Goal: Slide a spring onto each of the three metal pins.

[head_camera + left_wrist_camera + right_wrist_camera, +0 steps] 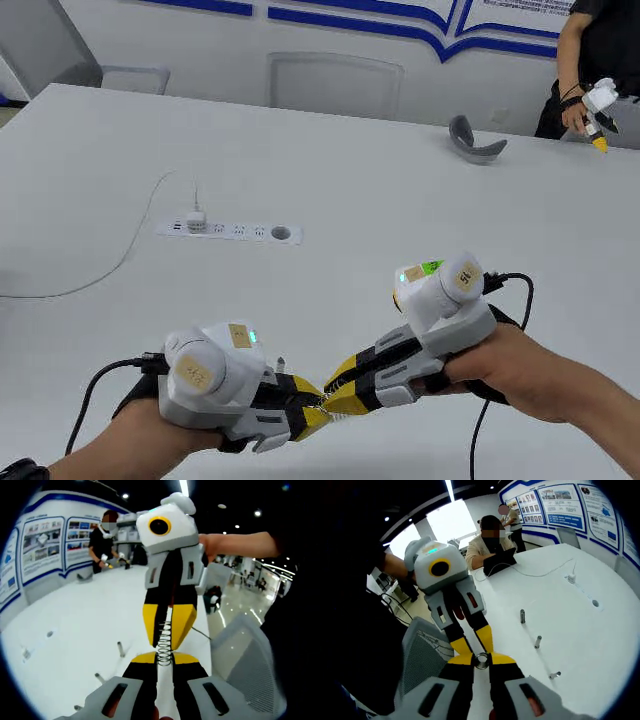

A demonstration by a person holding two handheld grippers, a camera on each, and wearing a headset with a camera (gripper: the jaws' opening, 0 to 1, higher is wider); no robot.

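a single spring [164, 639] is gripped at both ends, low in the head view toward 6 o'clock, above the white table [330, 180]. the left gripper [164, 659] is clenched on one end of the spring, and the right gripper [481, 661] is closed on the other end, so that the two are met tip to tip. in the right gripper view three metal pins [538, 641] are seen upright on the table, from 2 to 4 o'clock of the jaws, well apart from both grippers. the farthest one looks ribbed like a coil, though this cannot be told for sure. a power strip [228, 230] is seen at 11 o'clock of the grippers in the head view.
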